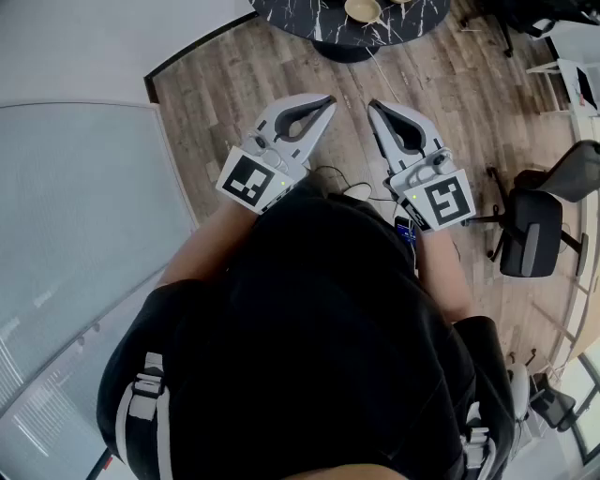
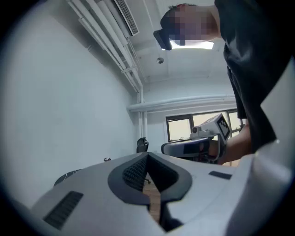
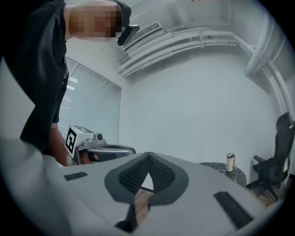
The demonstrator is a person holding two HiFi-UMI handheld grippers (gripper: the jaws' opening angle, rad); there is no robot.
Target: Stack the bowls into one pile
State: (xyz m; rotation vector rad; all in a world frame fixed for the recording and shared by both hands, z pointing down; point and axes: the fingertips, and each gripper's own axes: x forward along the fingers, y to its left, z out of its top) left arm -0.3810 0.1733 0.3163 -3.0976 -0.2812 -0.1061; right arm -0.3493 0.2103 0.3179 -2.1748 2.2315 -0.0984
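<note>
Torso in a black shirt [image 1: 309, 319] fills the lower head view. 2 bare forearms reach forward from it, each hand carrying 1 tool.

Left gripper [image 1: 326, 101]: held level, pointing ahead over the wood floor [image 1: 234, 94], with its marker cube [image 1: 251, 180] at the rear. Its own view shows the 2 jaws closed tip to tip. Only the ribbed teardrop hollow behind the tips stays open; nothing sits in it and the floor shows through.

Right gripper [image 1: 373, 106]: level, just beside the left, the 2 sets of tips near each other but apart. Its own view shows the same tip-to-tip closure, with nothing gripped. Each gripper view catches the other gripper off to one side.

Thin dark cable [image 1: 330, 172] lies on the floor below the 2 tools. Glass partition [image 1: 75, 216] runs along the left. Office chair [image 1: 532, 232] stands to the right, well apart from the tools.

Farthest, at the top edge of the head view: round dark marbled table [image 1: 323, 26] with 1 tan bowl [image 1: 362, 9] resting upright on it, well ahead of both grippers. A 2nd pale shape just beside the bowl is cut by the frame edge; cannot tell what it is.

Right gripper view, far right: small upright can [image 3: 230, 162] on a dark tabletop [image 3: 237, 175].
</note>
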